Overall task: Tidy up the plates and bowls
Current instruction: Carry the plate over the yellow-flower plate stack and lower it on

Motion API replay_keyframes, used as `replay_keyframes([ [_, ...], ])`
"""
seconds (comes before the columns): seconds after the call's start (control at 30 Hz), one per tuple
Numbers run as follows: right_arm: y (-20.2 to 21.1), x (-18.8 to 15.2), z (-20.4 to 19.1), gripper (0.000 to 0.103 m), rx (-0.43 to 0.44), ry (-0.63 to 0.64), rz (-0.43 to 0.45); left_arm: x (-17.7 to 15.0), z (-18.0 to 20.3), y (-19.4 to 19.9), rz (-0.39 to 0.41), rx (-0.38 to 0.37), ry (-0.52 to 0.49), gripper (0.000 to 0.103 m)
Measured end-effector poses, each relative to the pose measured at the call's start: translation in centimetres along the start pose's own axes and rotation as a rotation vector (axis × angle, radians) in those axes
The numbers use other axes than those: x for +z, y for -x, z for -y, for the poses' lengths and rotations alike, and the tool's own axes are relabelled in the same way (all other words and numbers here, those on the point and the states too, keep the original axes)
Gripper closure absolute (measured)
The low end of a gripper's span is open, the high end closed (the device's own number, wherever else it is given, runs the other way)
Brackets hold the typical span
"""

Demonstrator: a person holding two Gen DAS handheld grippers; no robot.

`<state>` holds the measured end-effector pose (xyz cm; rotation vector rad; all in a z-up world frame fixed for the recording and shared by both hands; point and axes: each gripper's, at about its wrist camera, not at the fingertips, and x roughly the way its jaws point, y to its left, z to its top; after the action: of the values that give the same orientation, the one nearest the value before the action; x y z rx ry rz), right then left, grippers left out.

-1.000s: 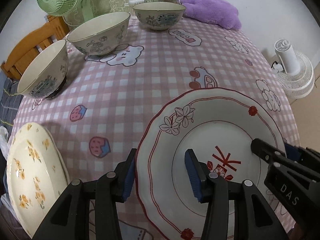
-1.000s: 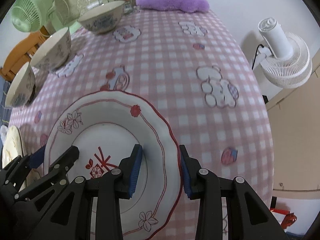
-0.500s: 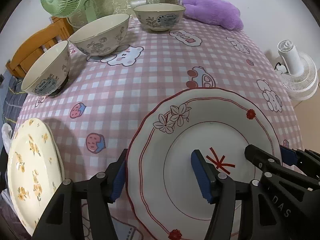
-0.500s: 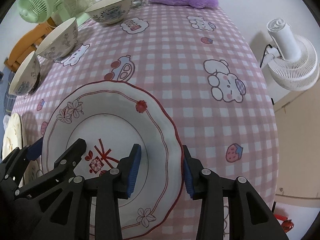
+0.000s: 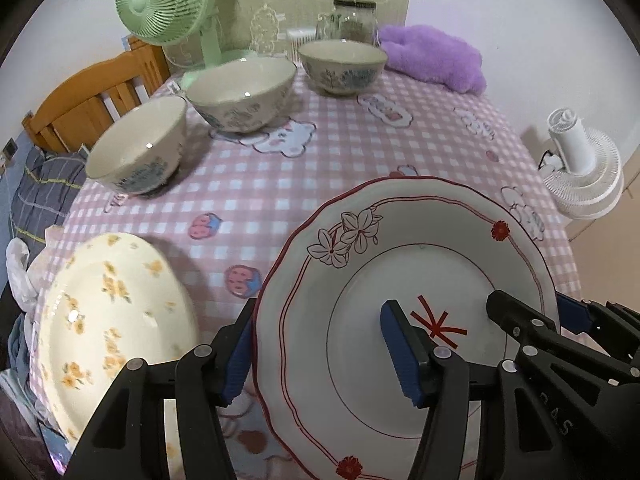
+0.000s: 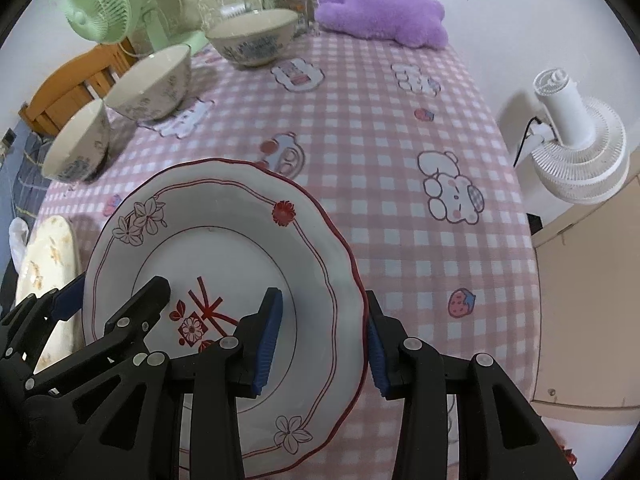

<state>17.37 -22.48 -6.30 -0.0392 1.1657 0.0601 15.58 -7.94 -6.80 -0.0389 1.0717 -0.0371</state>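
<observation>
A white plate with red trim and flower prints [image 5: 400, 264] [image 6: 224, 248] is held above the pink checked table by both grippers. My left gripper [image 5: 320, 354] is shut on its left rim, one finger under and one on top. My right gripper [image 6: 320, 340] is shut on its right rim. A cream plate with yellow flowers [image 5: 108, 320] [image 6: 48, 252] lies at the table's near left edge. Three patterned bowls [image 5: 138, 144] [image 5: 242, 92] [image 5: 342, 66] stand in a row along the far left.
A green fan [image 5: 168, 4], a glass jar [image 5: 352, 20] and a purple plush [image 5: 432, 56] stand at the table's far end. A white fan [image 5: 584, 168] is on the floor to the right. A wooden chair [image 5: 92, 100] is at the left.
Both grippers have raised the red-trimmed plate off the table and tilted the view upward. The cream plate shows more fully at the left.
</observation>
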Motion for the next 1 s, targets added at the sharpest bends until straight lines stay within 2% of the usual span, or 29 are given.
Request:
replay_keyframes([
  [0.2, 2.5, -0.5, -3.0, 0.059, -0.037, -0.039, 0.033, 0.1, -3.0, 2.2, 0.033, -0.036, -0.030, 0.043],
  [0.47, 4.6, -0.9, -8.2, 0.059, -0.054, -0.067, 0.073, -0.1, -7.8, 4.0, 0.067, -0.045, -0.051, 0.043],
  [0.77, 4.5, -1.9, -14.3, 0.059, -0.050, -0.069, 0.079, -1.4, -13.4, 4.1, 0.064, -0.034, -0.055, 0.043],
  [1.0, 3.2, -2.7, -18.0, 0.059, -0.049, -0.055, 0.051, -2.6, -16.8, 2.9, 0.020, -0.029, -0.043, 0.043],
])
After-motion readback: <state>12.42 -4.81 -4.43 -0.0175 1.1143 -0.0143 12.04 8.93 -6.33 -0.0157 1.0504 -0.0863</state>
